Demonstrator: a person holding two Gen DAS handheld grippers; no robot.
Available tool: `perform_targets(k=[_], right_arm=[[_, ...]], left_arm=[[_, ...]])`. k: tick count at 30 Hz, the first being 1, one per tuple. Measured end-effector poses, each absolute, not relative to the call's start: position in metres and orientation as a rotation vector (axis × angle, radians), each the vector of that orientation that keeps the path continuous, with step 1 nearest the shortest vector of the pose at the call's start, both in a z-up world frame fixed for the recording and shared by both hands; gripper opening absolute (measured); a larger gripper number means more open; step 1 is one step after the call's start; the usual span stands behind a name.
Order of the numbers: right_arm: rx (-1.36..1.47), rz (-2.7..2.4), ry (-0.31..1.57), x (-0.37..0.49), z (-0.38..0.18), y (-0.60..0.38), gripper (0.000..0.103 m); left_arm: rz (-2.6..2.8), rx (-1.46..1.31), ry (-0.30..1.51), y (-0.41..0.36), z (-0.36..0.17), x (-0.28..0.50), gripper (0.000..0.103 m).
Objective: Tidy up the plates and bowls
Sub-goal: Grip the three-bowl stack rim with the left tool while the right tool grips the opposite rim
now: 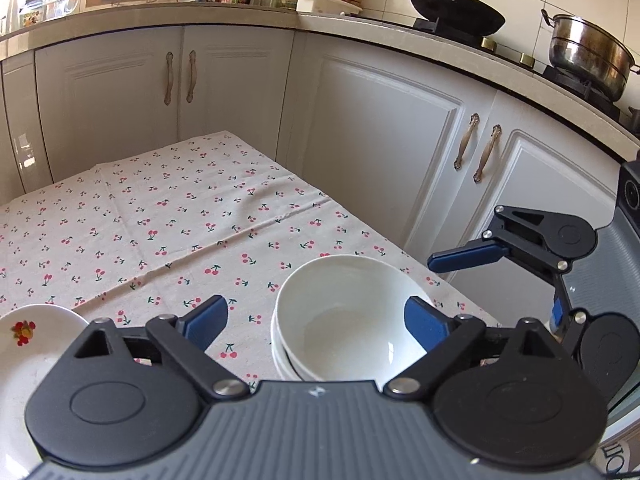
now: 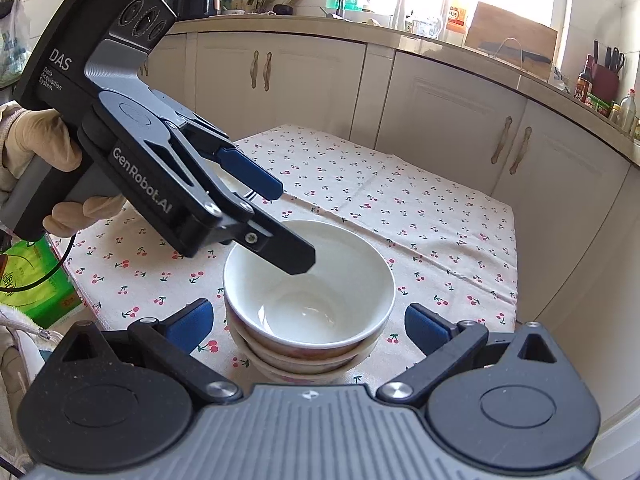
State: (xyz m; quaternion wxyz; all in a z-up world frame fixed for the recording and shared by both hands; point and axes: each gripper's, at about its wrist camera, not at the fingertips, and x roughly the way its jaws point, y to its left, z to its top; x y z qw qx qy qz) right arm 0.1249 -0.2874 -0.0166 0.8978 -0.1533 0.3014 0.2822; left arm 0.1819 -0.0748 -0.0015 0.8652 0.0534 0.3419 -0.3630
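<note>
A stack of white bowls (image 1: pixel 344 320) stands near the table's right edge; it also shows in the right wrist view (image 2: pixel 308 304), with reddish patterns on the lower bowls' outsides. My left gripper (image 1: pixel 316 320) is open, its right pad over the top bowl's rim; in the right wrist view it (image 2: pixel 286 226) hovers over the stack with one finger above the bowl's inside. My right gripper (image 2: pixel 308 326) is open, its fingers on either side of the stack; it also shows at the right of the left wrist view. A white plate with a flower print (image 1: pixel 28 344) lies at the left.
The table carries a cherry-print cloth (image 1: pixel 180 220). White cabinets (image 1: pixel 380 152) stand close behind it. A wok (image 1: pixel 456 8) and a steel pot (image 1: pixel 588 56) sit on the stove. A green packet (image 2: pixel 36 284) lies left of the table.
</note>
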Motion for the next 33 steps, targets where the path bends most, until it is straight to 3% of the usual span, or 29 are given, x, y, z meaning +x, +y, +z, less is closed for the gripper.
perform_targets(k=[19,33], right_arm=[[-0.371,0.576,0.753,0.125,-0.055,-0.281,0.103],[-0.393,0.579,0.798,0.151,-0.073,-0.284,0.103]], left_arm=[[-0.885,0.272,0.724,-0.056,-0.021,0.163,0.097],[-0.957,0.471,0.799,-0.073,-0.063,0.173,0.096]])
